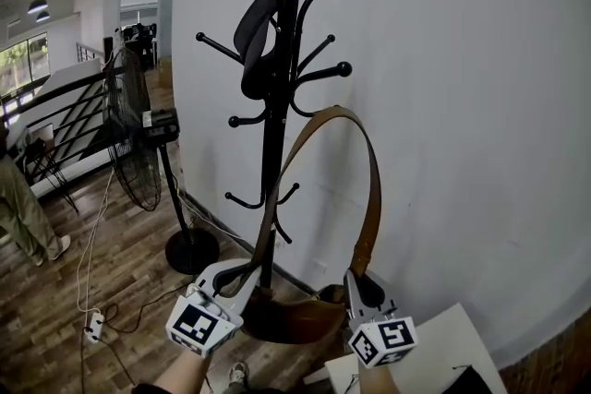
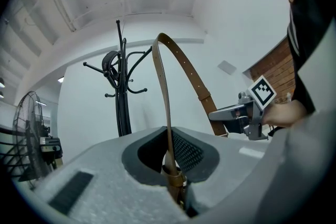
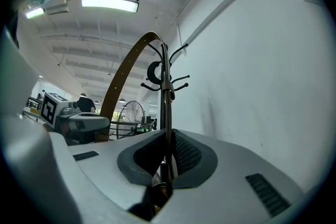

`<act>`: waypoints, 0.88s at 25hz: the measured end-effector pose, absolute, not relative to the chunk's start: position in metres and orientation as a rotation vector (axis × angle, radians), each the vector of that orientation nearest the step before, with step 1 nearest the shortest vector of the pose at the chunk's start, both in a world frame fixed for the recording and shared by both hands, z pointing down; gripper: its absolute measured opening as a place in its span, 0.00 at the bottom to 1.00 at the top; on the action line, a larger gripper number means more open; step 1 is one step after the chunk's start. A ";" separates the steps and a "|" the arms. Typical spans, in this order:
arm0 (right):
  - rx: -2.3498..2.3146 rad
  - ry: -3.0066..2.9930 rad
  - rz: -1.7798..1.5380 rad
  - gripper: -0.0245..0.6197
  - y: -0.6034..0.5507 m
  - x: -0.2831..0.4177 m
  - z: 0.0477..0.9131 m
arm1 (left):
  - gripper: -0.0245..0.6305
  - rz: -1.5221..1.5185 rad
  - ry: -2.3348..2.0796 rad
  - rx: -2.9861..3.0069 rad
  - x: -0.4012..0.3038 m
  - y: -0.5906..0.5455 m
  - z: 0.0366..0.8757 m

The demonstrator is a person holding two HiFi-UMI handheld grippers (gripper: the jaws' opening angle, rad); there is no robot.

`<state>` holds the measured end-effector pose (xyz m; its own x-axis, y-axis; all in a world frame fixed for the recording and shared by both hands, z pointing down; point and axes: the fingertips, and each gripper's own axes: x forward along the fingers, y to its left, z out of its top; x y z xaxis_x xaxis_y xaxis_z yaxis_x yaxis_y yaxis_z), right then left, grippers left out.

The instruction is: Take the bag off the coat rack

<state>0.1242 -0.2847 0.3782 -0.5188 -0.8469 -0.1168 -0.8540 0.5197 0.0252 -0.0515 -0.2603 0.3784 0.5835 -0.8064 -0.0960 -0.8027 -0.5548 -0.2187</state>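
At 7 o'clock in the head view, the left gripper (image 1: 233,275) is clenched on the brown strap (image 1: 376,198) close to where it joins the bag. The bag (image 1: 295,316) hangs at 6 o'clock, low in front of the coat rack (image 1: 274,152), slung between both tools. At 5 o'clock the right gripper (image 1: 362,284) pinches the strap's other end. The loop arches up toward 12 o'clock below the nearest hook (image 1: 343,68) and seems free of it. The lift-off looks done; carrying the bag away probably remains.
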 end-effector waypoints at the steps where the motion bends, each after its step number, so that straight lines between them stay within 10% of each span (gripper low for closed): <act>1: -1.484 2.668 0.113 0.08 -0.282 0.123 0.382 | 0.07 -0.025 1.346 -2.576 -0.053 -0.257 0.381; 22: -1.392 2.872 -0.088 0.08 -0.233 0.093 0.474 | 0.07 -0.098 1.614 -2.628 -0.082 -0.202 0.479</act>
